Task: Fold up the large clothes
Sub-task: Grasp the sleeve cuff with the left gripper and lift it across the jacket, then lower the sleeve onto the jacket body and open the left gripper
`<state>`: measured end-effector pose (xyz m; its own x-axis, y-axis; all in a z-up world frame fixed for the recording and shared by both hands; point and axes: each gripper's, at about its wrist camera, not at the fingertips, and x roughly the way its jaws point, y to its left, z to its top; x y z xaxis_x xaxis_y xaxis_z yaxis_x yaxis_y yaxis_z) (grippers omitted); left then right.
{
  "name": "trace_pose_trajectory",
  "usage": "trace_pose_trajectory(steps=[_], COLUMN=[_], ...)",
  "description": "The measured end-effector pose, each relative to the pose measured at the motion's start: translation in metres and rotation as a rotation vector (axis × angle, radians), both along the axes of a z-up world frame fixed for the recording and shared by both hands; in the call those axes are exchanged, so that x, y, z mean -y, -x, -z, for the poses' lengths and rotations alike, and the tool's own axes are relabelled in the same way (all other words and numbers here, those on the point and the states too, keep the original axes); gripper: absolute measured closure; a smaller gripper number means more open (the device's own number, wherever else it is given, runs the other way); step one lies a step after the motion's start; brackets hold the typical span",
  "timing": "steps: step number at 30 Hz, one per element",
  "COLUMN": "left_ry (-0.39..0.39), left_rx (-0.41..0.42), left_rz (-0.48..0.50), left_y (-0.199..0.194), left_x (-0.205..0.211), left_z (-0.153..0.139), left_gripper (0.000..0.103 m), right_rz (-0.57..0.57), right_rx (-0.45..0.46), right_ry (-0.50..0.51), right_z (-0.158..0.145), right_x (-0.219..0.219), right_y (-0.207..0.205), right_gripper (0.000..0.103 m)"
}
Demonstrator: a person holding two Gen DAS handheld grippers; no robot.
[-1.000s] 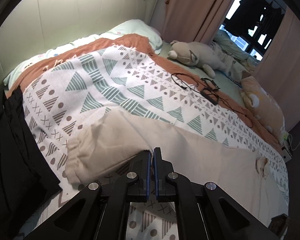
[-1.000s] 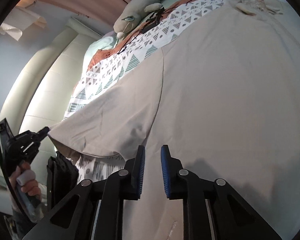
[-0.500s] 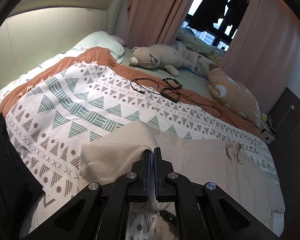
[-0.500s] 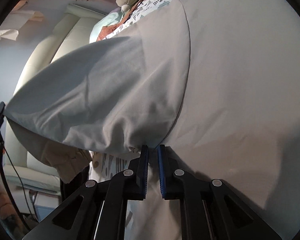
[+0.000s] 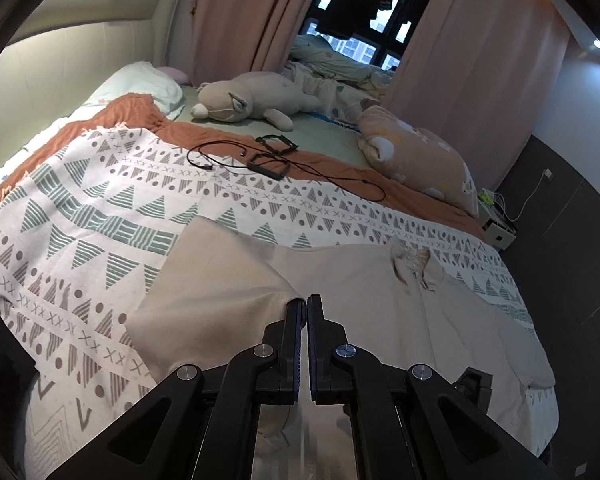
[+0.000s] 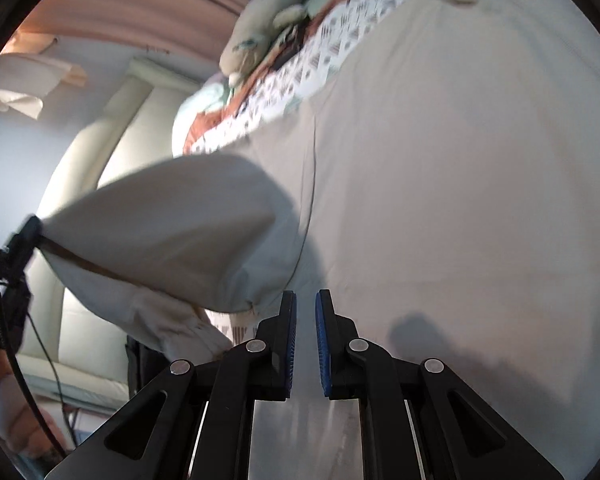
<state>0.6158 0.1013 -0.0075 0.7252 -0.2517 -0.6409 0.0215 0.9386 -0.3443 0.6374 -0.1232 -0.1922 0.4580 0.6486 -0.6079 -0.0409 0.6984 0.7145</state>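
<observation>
A large beige collared shirt [image 5: 380, 304] lies spread on the patterned bed cover; it fills the right wrist view [image 6: 460, 180]. My left gripper [image 5: 304, 308] is shut on the shirt's sleeve edge and holds it lifted over the shirt body. In the right wrist view the left gripper [image 6: 28, 232] shows at the far left, pinching the raised sleeve [image 6: 172, 236]. My right gripper [image 6: 305, 308] hovers just above the shirt body, jaws slightly apart and holding nothing. The collar [image 5: 414, 264] lies toward the right.
The bed cover [image 5: 100, 220] has triangle patterns with an orange band. Black cables and a charger [image 5: 268, 164] lie on it. A plush toy [image 5: 252, 100] and a peach pillow [image 5: 420, 160] sit at the far side. Dark clothing [image 5: 0, 360] lies at the left edge.
My left gripper has carried the sleeve up and right over the shirt body. My right gripper has let go of the fabric, opened a little and drawn back.
</observation>
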Motion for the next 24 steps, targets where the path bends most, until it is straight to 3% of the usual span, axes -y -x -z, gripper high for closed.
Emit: trace_pose_trajectory(steps=[5,10,16,17,18,19,20,21,24], left_ry=[0.009,0.016,0.016,0.03,0.045,0.057,0.064,0.064,0.073], left_rx=[-0.021,-0.008,-0.116,-0.136,-0.144,-0.136,-0.11,-0.075,-0.01], left_rz=[0.088,0.179,0.14,0.125,0.106,0.08,0.047,0.01,-0.087], left_y=[0.009,0.024,0.035,0.037,0.04,0.045,0.052,0.061,0.083], left_x=[0.04,0.076,0.083,0.079,0.075,0.07,0.063,0.058,0.041], left_z=[0.007,0.011,0.028,0.032,0.034,0.036,0.036,0.035,0.035], left_gripper=[0.101,0.101,0.096,0.085,0.063,0.049,0.023,0.01,0.008], right_rz=[0.104,0.174,0.234,0.228,0.222,0.218,0.215,0.214,0.197], right_rx=[0.055,0.016,0.019,0.025,0.031,0.038,0.05,0.063,0.092], right_ry=[0.025,0.026,0.034,0.036,0.041,0.046,0.052,0.055,0.072], right_z=[-0.023,-0.015,-0.027,-0.03,-0.032,-0.033,-0.036,-0.039,-0.044], right_x=[0.055,0.093,0.118,0.12,0.12,0.12,0.12,0.117,0.112], right_y=[0.03,0.058,0.072,0.074,0.075,0.076,0.077,0.077,0.075], right_gripper=[0.09,0.09,0.09,0.09,0.084,0.067,0.058,0.047,0.046])
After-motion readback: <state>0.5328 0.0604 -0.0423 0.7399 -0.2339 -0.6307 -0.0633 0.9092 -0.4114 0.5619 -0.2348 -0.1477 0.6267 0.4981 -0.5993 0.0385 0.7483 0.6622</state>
